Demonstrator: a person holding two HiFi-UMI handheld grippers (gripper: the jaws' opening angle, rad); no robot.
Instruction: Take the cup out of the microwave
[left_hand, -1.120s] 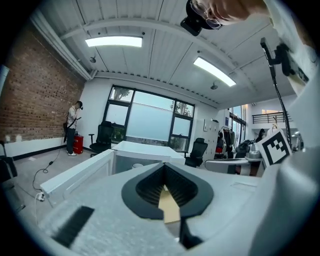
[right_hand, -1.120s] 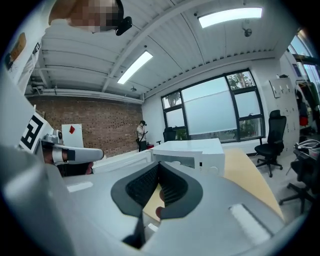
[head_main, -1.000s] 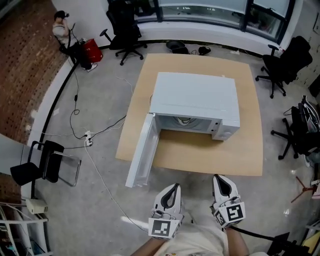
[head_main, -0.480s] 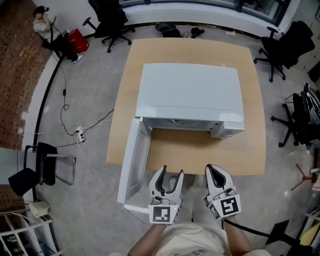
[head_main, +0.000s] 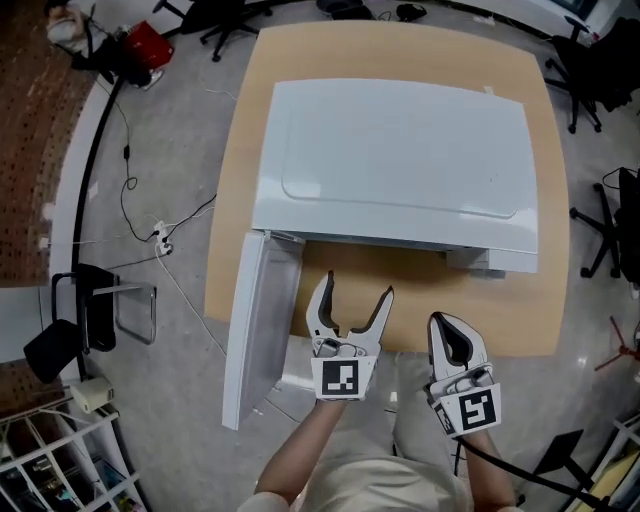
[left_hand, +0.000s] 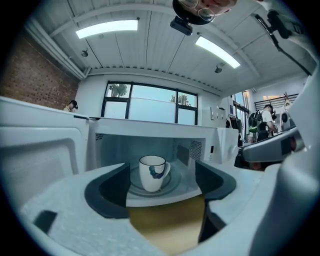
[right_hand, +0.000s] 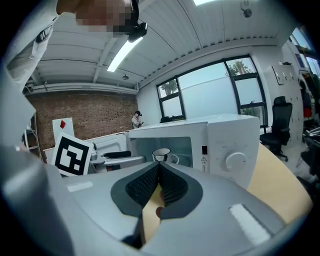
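A white cup (left_hand: 152, 173) with a blue mark stands upright on the glass turntable inside the white microwave (head_main: 390, 160). It also shows small in the right gripper view, as the cup (right_hand: 161, 154) behind the open front. The microwave door (head_main: 255, 325) hangs open to the left. My left gripper (head_main: 353, 295) is in front of the cavity, short of it. Its jaws are opening and hold nothing; the cup shows through the gap, farther back. My right gripper (head_main: 450, 335) is shut and empty, by the table's near edge.
The microwave sits on a wooden table (head_main: 530, 320). The open door juts past the table's front left edge. A cable (head_main: 165, 245) runs over the floor at left, beside a black chair (head_main: 90, 320). More office chairs (head_main: 600, 60) stand at the right.
Both grippers moved forward and down toward the microwave's front. The left jaws went from shut to wide apart. The right jaws stayed shut.
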